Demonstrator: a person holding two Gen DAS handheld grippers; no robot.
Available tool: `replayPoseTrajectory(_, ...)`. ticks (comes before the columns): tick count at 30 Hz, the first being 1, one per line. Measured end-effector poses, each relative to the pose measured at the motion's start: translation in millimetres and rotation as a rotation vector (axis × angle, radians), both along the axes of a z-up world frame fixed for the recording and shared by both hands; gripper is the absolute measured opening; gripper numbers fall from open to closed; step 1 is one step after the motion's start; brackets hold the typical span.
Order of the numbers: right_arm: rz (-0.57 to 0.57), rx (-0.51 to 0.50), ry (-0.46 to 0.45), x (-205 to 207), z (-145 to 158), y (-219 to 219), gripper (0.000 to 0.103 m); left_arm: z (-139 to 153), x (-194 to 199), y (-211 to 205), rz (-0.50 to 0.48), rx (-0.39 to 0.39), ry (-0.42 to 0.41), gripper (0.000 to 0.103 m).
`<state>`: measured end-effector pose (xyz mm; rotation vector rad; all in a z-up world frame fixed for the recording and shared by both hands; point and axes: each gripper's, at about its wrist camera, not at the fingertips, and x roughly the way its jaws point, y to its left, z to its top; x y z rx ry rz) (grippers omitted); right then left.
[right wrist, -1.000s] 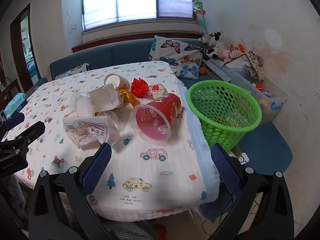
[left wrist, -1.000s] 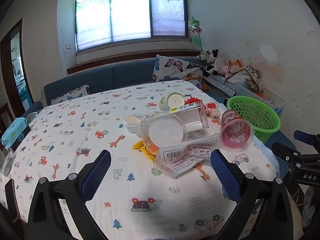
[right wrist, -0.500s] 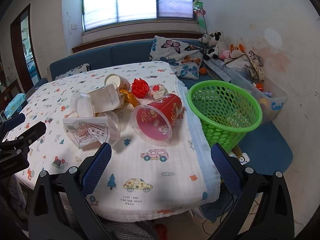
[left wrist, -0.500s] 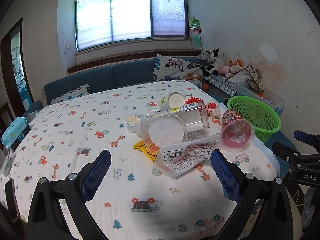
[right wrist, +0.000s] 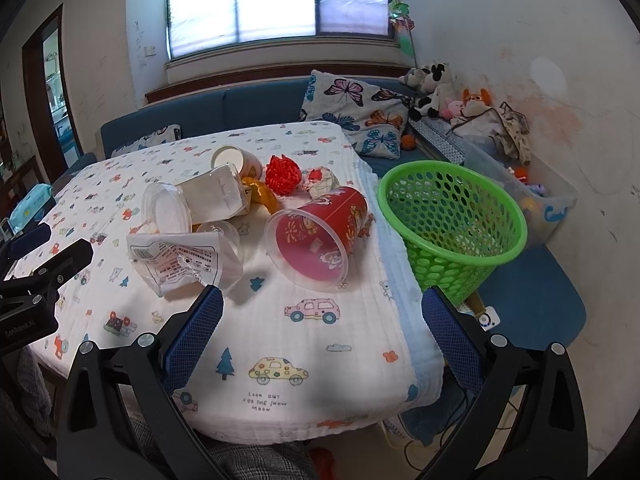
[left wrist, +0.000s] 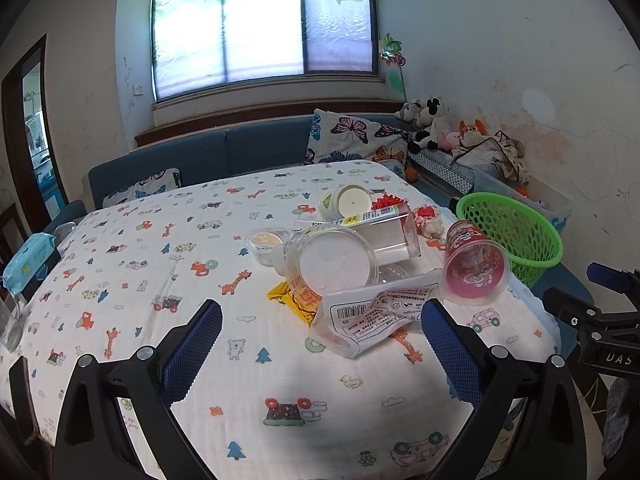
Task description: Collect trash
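- Left wrist view takes in the tabletop [left wrist: 160, 240], spread with a white cloth printed with animals and cars; a blue sofa [left wrist: 240, 152] runs behind it under the window.
- Green basket [right wrist: 452, 224] stands off the tabletop's right edge, just beside it, open side up.
- Trash sits in a heap on the right half of the tabletop, near the basket.
- Red cup [right wrist: 320, 236] lies on its side, mouth toward the right claw [right wrist: 322, 336], the piece nearest the basket.
- Clear tub [left wrist: 334, 266] lies tipped in the middle of the heap, a clear box [left wrist: 384, 232] touching it behind.
- Printed wrapper [left wrist: 372, 316] lies crumpled at the heap's front, just ahead of the left claw [left wrist: 322, 344].
- Yellow packet [left wrist: 294, 300] pokes out from under the tub.
- Both claws hang over the near tabletop with fingers wide apart, holding nothing.
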<state>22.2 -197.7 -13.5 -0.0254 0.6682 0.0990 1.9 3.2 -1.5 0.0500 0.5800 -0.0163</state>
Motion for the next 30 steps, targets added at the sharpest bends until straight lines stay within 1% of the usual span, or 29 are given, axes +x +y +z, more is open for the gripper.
replayPoseTrajectory(19, 0.005, 0.002, 0.006, 3.7, -1.7, 1.8, 0.099, -1.4, 4.9, 2.9, 0.001, 0.003, 0.0, 0.097)
replayPoseTrajectory(30, 0.011, -0.001, 0.02, 14.6, -5.6, 2.6, 0.099, -3.1, 13.7, 6.2, 0.003, 0.009, 0.005, 0.097)
